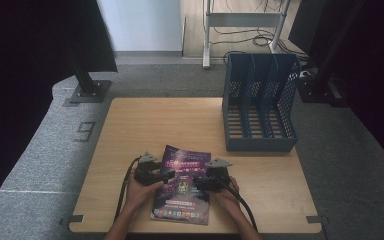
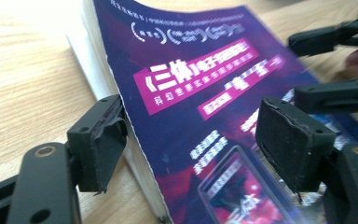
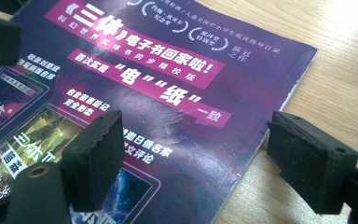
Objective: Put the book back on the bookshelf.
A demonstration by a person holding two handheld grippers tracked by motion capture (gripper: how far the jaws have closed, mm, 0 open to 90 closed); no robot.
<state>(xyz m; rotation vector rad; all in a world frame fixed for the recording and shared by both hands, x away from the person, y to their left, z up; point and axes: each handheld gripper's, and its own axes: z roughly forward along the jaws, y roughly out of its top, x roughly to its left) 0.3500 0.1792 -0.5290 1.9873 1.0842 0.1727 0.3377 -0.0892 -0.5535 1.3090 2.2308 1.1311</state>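
Glossy purple book (image 1: 184,186), wood-grain table (image 1: 145,120)

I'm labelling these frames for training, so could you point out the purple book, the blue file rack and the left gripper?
purple book (image 1: 185,187): high view, middle of its cover.
blue file rack (image 1: 260,144): high view, its low front wall.
left gripper (image 2: 191,149): left gripper view, midway between its open jaws astride the book's edge.

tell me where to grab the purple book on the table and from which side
Grip the book by its two long side edges, one gripper from each side. It lies flat on the table, so its cover gives no hold, but its thickness shows at the edges. The left gripper and the right gripper each stand open astride one edge already, one jaw over the cover, one outside.
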